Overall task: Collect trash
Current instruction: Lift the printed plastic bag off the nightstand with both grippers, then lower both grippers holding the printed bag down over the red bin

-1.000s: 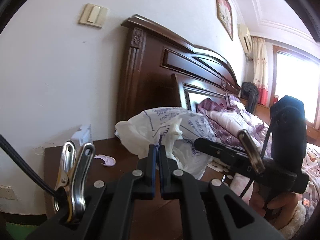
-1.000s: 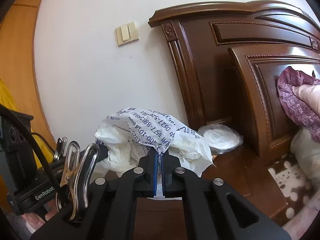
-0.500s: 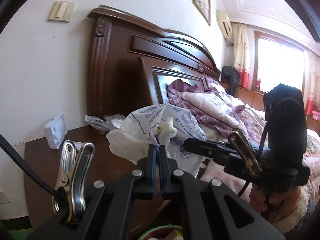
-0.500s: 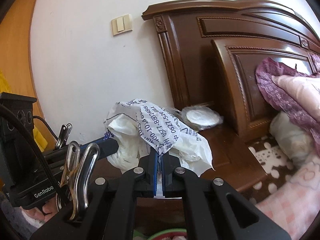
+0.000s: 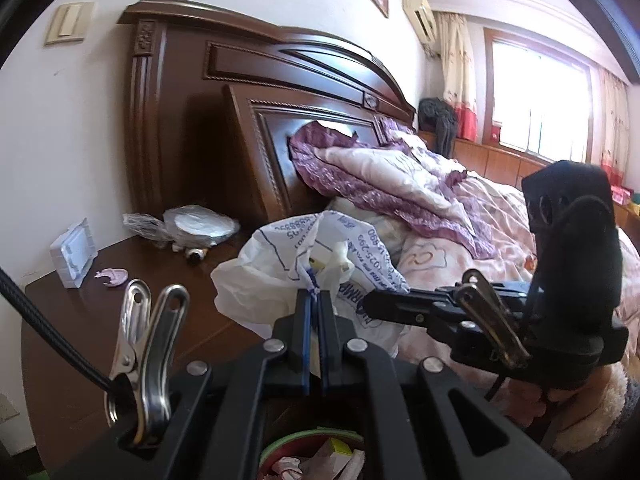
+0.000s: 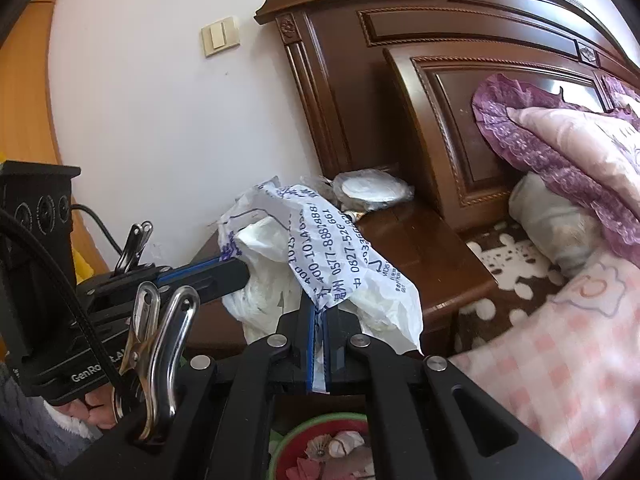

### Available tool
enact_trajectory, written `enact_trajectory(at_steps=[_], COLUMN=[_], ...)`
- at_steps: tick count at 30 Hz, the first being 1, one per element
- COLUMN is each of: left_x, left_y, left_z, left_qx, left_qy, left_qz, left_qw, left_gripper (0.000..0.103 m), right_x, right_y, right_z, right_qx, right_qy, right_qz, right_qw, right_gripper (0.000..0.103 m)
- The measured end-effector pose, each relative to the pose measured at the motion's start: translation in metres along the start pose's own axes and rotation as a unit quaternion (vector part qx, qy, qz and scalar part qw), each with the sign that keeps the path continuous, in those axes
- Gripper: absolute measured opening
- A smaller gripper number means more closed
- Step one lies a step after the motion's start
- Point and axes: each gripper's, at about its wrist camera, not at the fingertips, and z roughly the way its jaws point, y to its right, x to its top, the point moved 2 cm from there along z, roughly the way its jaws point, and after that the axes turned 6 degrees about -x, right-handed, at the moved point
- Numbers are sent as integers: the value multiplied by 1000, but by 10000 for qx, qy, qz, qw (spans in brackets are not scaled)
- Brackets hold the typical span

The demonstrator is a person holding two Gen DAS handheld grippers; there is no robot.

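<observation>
The plastic bag [image 5: 280, 268] is showing as crumpled white film with blue printed lettering and digits, hanging in the air past the front edge of the nightstand [image 5: 132, 276], beside the bed [image 5: 472, 216]. The left gripper [image 5: 314, 294] is pinching a gathered tuft of it between closed jaws; the right gripper [image 6: 320, 312] is clamping another fold, its jaws likewise closed on the film. Below the bag, a green-rimmed bin [image 6: 304, 430] holding scraps is peeking out. The left wrist view alone is showing the window [image 5: 536, 116] and a white tray [image 5: 74, 252] leaning at the wall; only the right wrist view is showing the spotted brown rug [image 6: 508, 256]. A wrapped round object [image 6: 372, 190] is lying at the headboard [image 6: 404, 92], leaving bare wood between it and the nightstand's front edge
</observation>
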Motion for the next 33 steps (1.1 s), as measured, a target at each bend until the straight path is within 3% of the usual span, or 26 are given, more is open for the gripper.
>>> enact_trajectory(at_steps=[12, 33], left_x=[-11, -51], left_y=[19, 46], left_z=[26, 49], left_qx=[-109, -279], left_qy=[-357, -982], left_qz=[123, 232], left_qw=[9992, 9945], left_gripper=[3, 3], right_x=[-13, -58], right_y=[16, 39], right_z=[-10, -4], right_qx=[-131, -235], right_qy=[-138, -932], right_qz=[140, 573], right_qw=[9997, 9937], right_gripper=[4, 4])
